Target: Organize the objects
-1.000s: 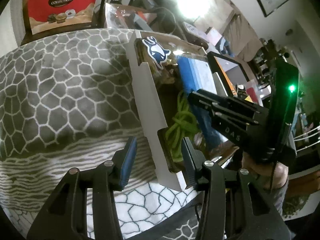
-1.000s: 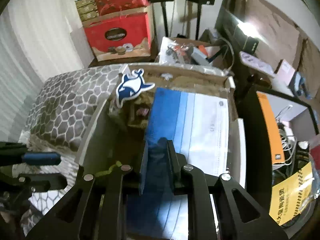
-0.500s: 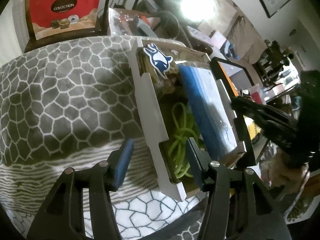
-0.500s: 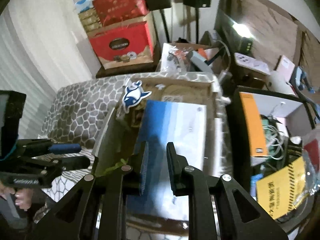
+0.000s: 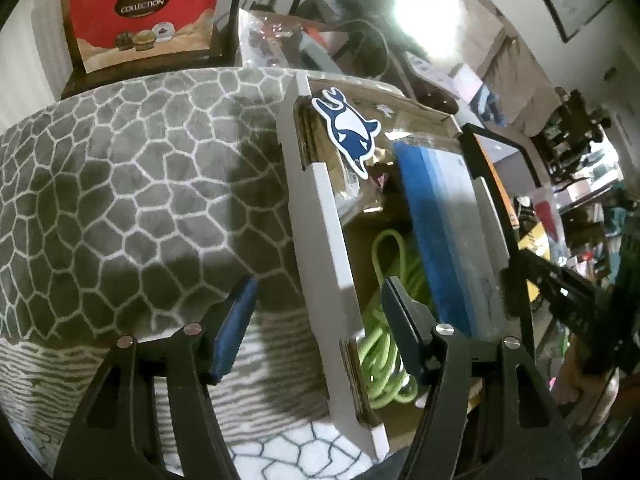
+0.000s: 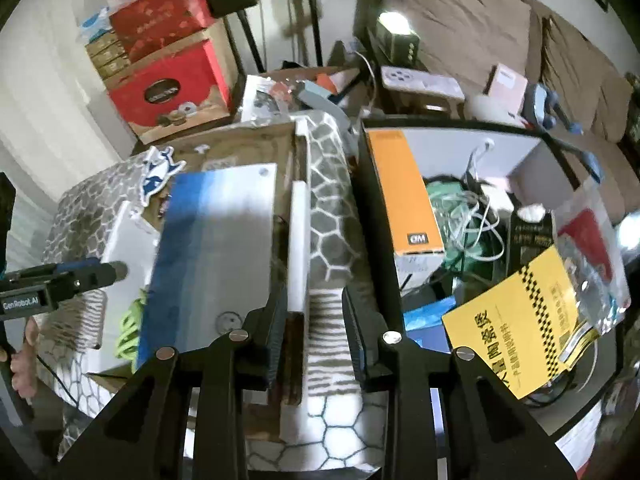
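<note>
A cardboard box (image 5: 320, 216) with white flaps lies on a grey patterned blanket (image 5: 120, 184). Inside it lie a blue-and-white flat pack (image 5: 448, 224), a green cord (image 5: 384, 320) and a whale sticker (image 5: 352, 130). My left gripper (image 5: 316, 328) is open, its fingers either side of the box's left flap. My right gripper (image 6: 314, 328) is open and empty, above the box's right flap (image 6: 298, 248). The flat pack (image 6: 216, 248) lies in the box to its left.
A black bin (image 6: 376, 216) on the right holds an orange box (image 6: 404, 196), cables and a yellow booklet (image 6: 516, 320). Red gift boxes (image 6: 172, 88) stand behind the blanket. The left gripper shows at the left edge of the right wrist view (image 6: 60, 280).
My right gripper let go of the blue-and-white pack, opened wider, and moved right toward the box's right flap. My left gripper opened wider around the left flap.
</note>
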